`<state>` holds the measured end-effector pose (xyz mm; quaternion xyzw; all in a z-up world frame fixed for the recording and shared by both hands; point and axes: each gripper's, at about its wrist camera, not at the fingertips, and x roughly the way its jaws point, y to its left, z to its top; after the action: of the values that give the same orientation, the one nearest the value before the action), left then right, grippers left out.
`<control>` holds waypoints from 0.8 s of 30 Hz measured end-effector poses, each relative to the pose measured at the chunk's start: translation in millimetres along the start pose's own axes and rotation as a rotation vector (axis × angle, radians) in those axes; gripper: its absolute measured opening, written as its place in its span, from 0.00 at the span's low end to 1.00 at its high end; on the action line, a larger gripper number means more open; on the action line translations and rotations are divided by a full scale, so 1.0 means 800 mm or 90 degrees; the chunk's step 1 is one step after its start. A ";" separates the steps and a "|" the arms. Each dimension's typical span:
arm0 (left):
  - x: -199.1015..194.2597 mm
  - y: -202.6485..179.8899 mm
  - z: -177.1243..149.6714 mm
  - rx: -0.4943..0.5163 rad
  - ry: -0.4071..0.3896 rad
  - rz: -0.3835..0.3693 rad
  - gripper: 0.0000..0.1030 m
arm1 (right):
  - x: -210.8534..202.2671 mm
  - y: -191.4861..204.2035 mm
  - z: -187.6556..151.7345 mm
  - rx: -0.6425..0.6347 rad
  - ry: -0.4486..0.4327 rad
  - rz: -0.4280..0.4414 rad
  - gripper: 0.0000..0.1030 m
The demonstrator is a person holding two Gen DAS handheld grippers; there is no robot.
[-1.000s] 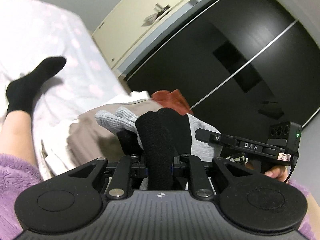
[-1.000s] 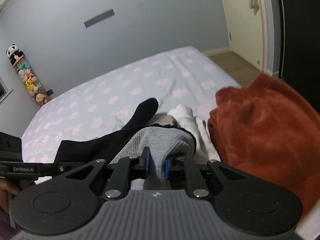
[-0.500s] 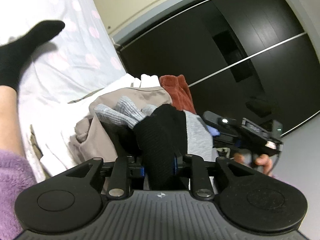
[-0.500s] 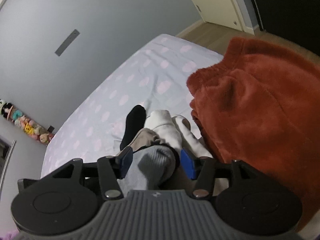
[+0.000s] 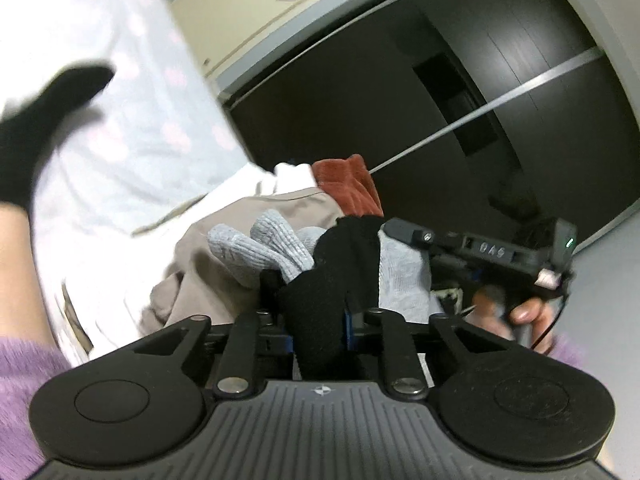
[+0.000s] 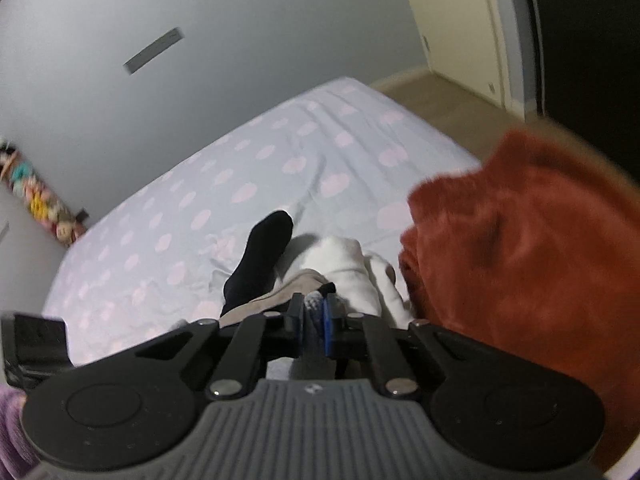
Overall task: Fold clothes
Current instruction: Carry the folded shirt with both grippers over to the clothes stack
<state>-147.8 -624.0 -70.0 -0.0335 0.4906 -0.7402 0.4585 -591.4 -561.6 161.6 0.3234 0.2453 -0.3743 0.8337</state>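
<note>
Fingers of left gripper (image 5: pixel 318 312) pinch black-grey sock (image 5: pixel 320 280); right gripper (image 6: pixel 313 322) pinches its grey end.

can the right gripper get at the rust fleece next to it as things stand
Probably not yet: the right gripper is shut on a grey sock. The rust fleece lies close on its right with nothing between.

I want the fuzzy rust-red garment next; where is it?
In the right wrist view the rust-red garment fills the right side, lying on the dotted bed sheet right beside the white clothes.
</note>
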 end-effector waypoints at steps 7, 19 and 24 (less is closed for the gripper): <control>-0.036 -0.069 -0.022 0.159 -0.084 0.049 0.14 | -0.034 0.040 0.001 -0.162 -0.097 -0.029 0.08; -0.007 0.010 -0.019 -0.022 -0.055 0.121 0.14 | 0.106 0.031 -0.003 -0.138 -0.026 -0.071 0.07; -0.002 0.006 -0.015 -0.020 -0.045 0.119 0.14 | 0.081 0.025 -0.006 -0.086 -0.044 -0.076 0.27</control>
<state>-149.6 -614.9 -79.2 -0.0206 0.4865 -0.6850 0.5420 -537.4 -578.4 123.4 0.2379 0.2597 -0.4169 0.8380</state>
